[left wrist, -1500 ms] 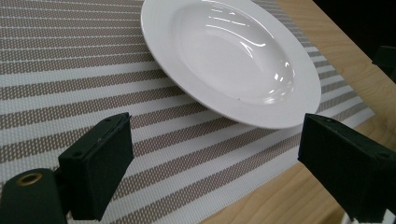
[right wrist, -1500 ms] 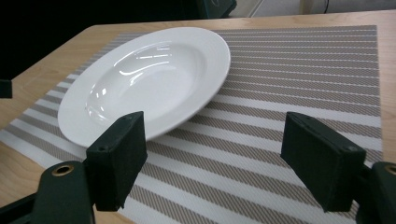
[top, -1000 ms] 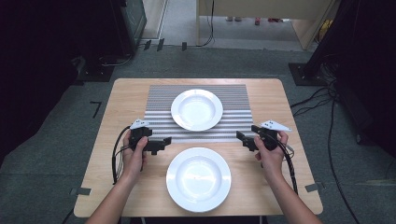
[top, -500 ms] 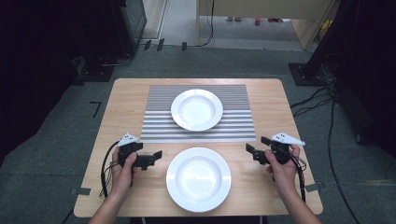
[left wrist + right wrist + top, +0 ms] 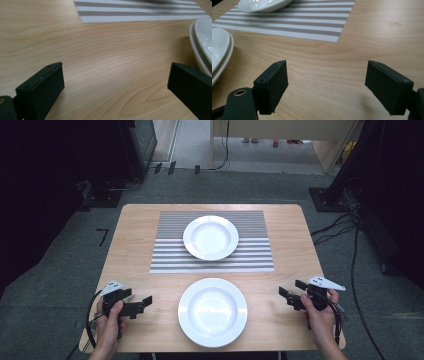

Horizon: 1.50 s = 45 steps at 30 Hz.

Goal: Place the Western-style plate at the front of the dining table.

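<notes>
I take the near plate (image 5: 212, 311) as my landmark; it sits on bare wood at the front of the surface (image 5: 135, 240), midway between my two hands. To its left I hold the left gripper (image 5: 145, 302) low over the wood with its jaws spread wide and nothing between them; in the left gripper view the plate's white rim (image 5: 200, 45) stands just beside the right-hand jaw, close but not touching. To the plate's right, the right gripper (image 5: 291, 294) mirrors that: jaws wide, empty, pointing inward, with the same plate's edge (image 5: 220, 52) off to one side in its own view and a stretch of wood between. I judge this flanking stance suits a two-sided lift, each gripper lined up to take an opposite rim, since a shallow, smooth plate offers little else to pinch.

Beyond the near plate lies a striped mat (image 5: 212, 262), square to the surface's edges, and a second plate (image 5: 210, 237) rests centred on it. The mat reads as a place setting, so I suspect the near plate belongs there too, perhaps stacked.
</notes>
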Each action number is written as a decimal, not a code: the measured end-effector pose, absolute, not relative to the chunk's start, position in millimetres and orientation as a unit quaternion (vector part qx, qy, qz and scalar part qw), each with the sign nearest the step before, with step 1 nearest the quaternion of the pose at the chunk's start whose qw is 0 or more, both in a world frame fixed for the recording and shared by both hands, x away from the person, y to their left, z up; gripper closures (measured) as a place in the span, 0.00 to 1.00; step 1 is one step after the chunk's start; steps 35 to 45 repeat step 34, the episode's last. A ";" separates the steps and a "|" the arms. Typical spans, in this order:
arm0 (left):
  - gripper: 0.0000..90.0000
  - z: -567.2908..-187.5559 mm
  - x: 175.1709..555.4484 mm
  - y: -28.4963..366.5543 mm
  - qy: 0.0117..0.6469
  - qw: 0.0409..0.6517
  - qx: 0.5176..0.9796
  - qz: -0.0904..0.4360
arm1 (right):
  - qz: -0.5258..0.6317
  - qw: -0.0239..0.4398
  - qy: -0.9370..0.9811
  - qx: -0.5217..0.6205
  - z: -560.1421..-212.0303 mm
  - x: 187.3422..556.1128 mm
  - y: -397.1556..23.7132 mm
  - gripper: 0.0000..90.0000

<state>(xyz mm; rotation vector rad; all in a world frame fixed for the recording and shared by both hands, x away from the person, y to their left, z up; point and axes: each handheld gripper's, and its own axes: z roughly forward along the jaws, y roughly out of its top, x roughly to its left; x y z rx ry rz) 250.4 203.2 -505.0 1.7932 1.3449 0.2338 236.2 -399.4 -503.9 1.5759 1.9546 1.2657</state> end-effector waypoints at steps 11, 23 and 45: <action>0.01 -513.8 224.3 244.7 0.558 0.398 0.717 0.130 | 0.430 0.153 0.676 0.578 -515.5 203.7 -429.0 0.20; 0.01 -519.5 213.3 228.2 0.523 0.323 0.760 0.213 | 0.373 0.198 0.693 0.585 -524.7 193.9 -433.7 0.17; 0.00 -519.8 214.2 225.1 0.527 0.314 0.758 0.221 | 0.326 0.228 0.709 0.582 -525.8 192.7 -421.5 0.08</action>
